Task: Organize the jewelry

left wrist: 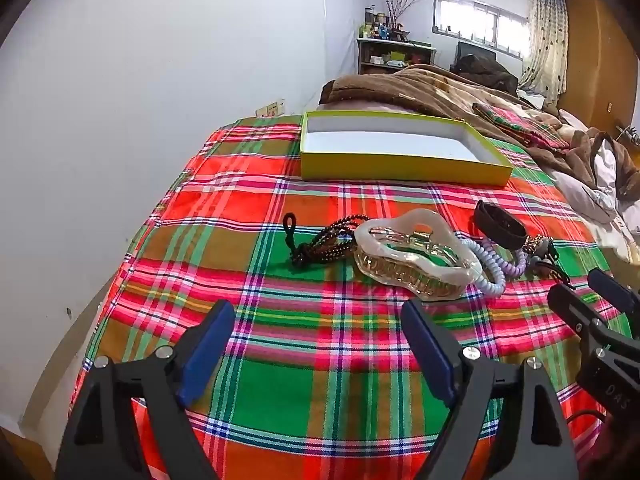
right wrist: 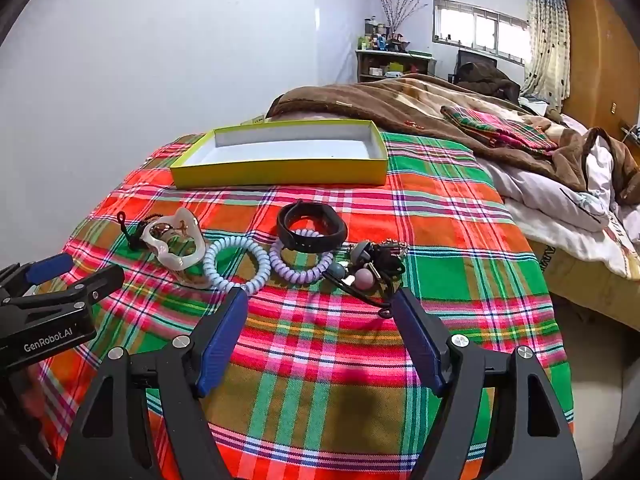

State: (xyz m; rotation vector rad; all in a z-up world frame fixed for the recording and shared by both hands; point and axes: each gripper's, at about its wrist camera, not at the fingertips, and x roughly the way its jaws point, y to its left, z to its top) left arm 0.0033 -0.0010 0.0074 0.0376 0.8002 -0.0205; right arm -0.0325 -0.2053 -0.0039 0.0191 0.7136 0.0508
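Both grippers hover nearest, low over the bed: the left gripper (left wrist: 318,340) and the right gripper (right wrist: 320,330) each stand with their blue-padded jaws spread wide and nothing between them, tilted down toward the cloth. Beneath them a plaid blanket (right wrist: 320,380) in red, green and orange covers this end of the bed, and a brown blanket (right wrist: 400,100) lies rumpled farther back.

At the far edge of the plaid sits a shallow yellow box (right wrist: 280,170) with a white inside, open on top and with nothing in it. All the jewelry lies in a loose row on the plaid between that box and the grippers, well apart from the box.

From the left of the row: a translucent cream hair claw (left wrist: 412,256), with a dark beaded bracelet (left wrist: 324,240) touching its left side. Next come a pale blue coil hair tie (right wrist: 236,266) and a lilac coil hair tie (right wrist: 300,268), side by side. A black band (right wrist: 312,228) rests partly on the lilac one. At the right end sits a tangle of dark elastic ties with grey and pink beads (right wrist: 364,268), just ahead of the right gripper's right finger.
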